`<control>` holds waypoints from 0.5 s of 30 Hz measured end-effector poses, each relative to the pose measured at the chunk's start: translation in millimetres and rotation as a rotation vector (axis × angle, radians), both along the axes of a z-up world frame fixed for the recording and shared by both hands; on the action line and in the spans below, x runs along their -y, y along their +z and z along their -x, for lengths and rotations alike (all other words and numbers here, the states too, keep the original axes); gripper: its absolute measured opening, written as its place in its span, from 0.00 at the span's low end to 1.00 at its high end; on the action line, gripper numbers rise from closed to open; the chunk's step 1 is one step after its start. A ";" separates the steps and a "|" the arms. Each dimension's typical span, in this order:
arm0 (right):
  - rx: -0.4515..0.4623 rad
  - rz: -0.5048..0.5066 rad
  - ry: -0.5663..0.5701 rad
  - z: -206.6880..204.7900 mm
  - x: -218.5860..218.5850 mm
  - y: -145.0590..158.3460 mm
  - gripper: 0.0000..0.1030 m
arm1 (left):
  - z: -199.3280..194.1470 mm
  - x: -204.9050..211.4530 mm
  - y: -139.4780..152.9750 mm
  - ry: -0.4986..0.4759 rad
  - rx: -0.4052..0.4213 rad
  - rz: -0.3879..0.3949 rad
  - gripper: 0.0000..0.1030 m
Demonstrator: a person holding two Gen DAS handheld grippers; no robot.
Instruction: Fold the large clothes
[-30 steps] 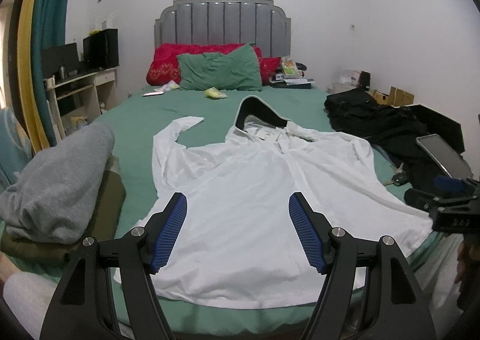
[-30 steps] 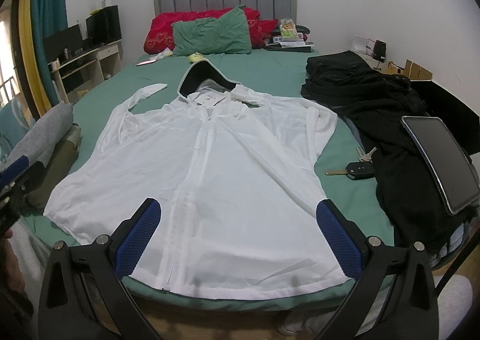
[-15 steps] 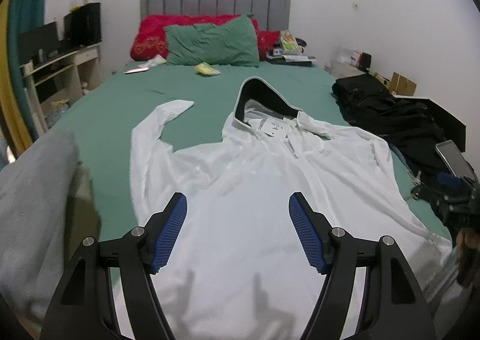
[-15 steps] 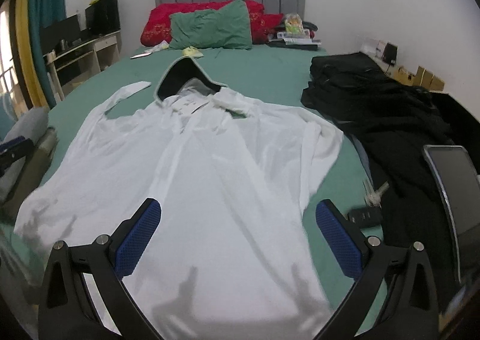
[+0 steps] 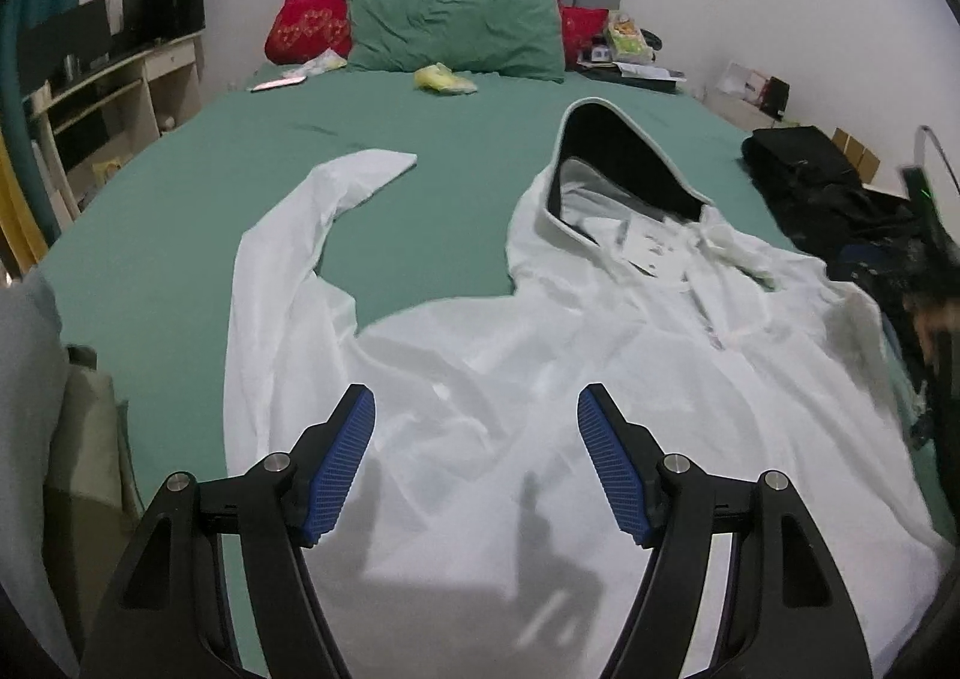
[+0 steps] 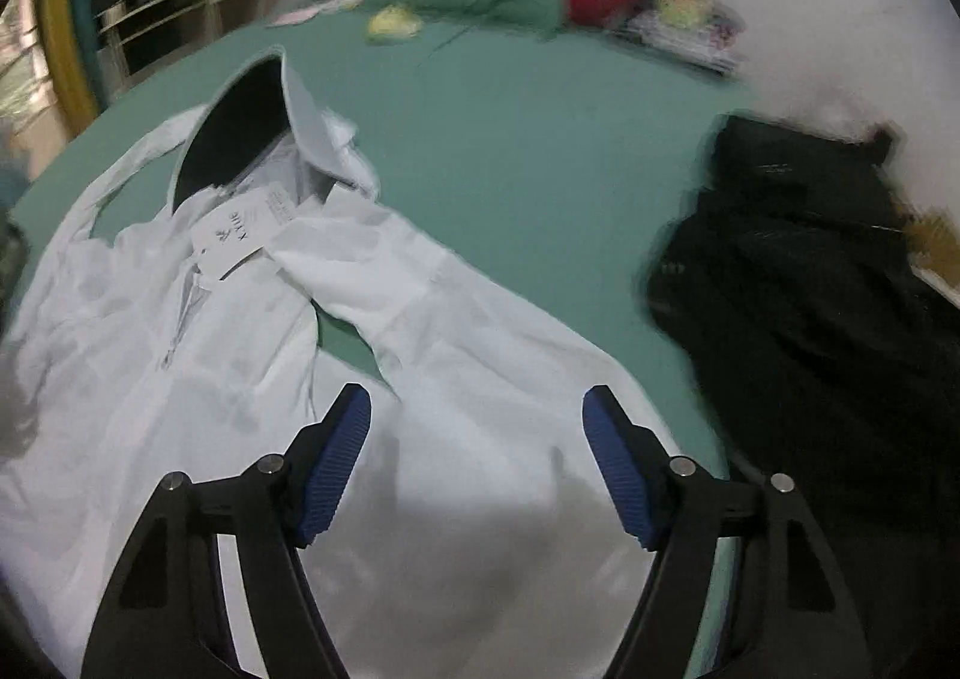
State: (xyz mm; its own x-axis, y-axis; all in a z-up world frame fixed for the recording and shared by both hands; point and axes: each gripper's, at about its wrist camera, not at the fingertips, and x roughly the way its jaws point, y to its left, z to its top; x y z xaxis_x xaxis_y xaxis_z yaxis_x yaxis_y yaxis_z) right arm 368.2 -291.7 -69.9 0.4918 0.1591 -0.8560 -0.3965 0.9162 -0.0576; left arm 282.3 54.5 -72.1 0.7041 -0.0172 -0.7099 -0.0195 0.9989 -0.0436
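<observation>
The white hooded jacket (image 5: 540, 379) lay spread flat, front up, on the green bed (image 5: 180, 211), hood toward the headboard, one sleeve (image 5: 288, 259) trailing out over the sheet on the left and the other sleeve (image 6: 480, 331) lying along the body on the right. The step in hand appeared to be the approach for the first fold: no part of the jacket was yet folded over. The left gripper (image 5: 477, 463) hung over the body near the left sleeve, jaws wide apart and empty. The right gripper (image 6: 477, 457) hung over the right sleeve and side; its jaws had just been closing, yet stood well apart with nothing between the pads. A black garment (image 6: 810, 289) lay just beside the jacket on the right. The next move would likely call for lowering each gripper to a sleeve or side edge, pinching only the white cloth and carrying it inward toward the zip (image 6: 180, 319).
</observation>
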 end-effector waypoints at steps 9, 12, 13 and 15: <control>-0.171 0.062 0.210 -83.1 -42.1 -59.9 0.54 | -18.5 -13.7 -12.7 -0.010 -0.048 0.023 0.72; -0.141 0.032 0.218 -79.4 -39.6 -46.8 0.03 | -20.1 -19.3 -13.0 0.000 -0.065 0.064 0.72; -0.102 0.048 0.196 -76.0 -34.2 -37.4 0.03 | -19.7 -21.1 -11.6 0.004 -0.066 0.078 0.72; -0.034 0.046 0.127 -70.9 -17.4 -13.9 0.03 | -17.3 -22.8 -8.2 0.010 -0.059 0.090 0.72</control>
State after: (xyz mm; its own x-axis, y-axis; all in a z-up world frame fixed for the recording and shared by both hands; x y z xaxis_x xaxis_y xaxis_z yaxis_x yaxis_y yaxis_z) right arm 439.2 -274.3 -83.8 0.4409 0.1788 -0.8796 -0.5117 0.8552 -0.0827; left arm 299.7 77.2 -80.3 0.6612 -0.0763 -0.7463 -0.0347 0.9906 -0.1320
